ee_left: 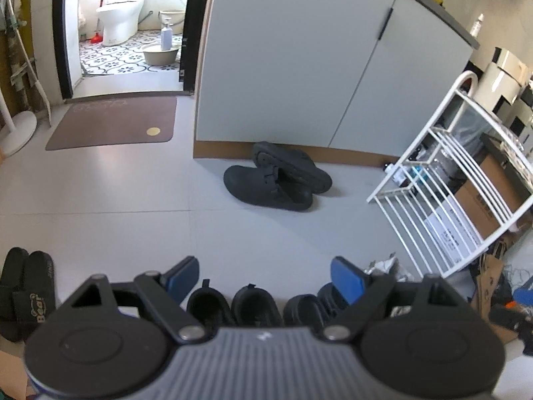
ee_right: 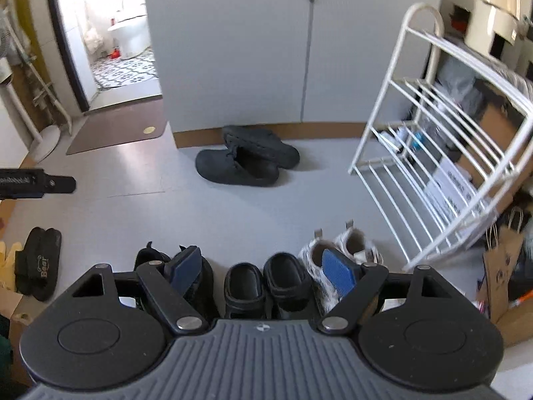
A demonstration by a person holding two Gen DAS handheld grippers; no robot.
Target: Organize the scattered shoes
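Pair of black rubber clogs [ee_right: 246, 160] lay out at 12 o'clock against the grey cabinet's [ee_right: 233, 50] brown base, one tipped on edge across the other, well apart from the neat floor row of black slip-ons [ee_right: 266, 283] and white patterned shoes [ee_right: 336, 250] near the camera. Black "Bear" slides [ee_right: 38, 263] sat paired at 9 o'clock, white wire rack [ee_right: 433, 153] leaned at 2 o'clock. Left gripper [ee_left: 266, 278] and right gripper [ee_right: 263, 268] both hung spread wide with nothing between the fingers, probably lined up on the clogs as the odd pair out.
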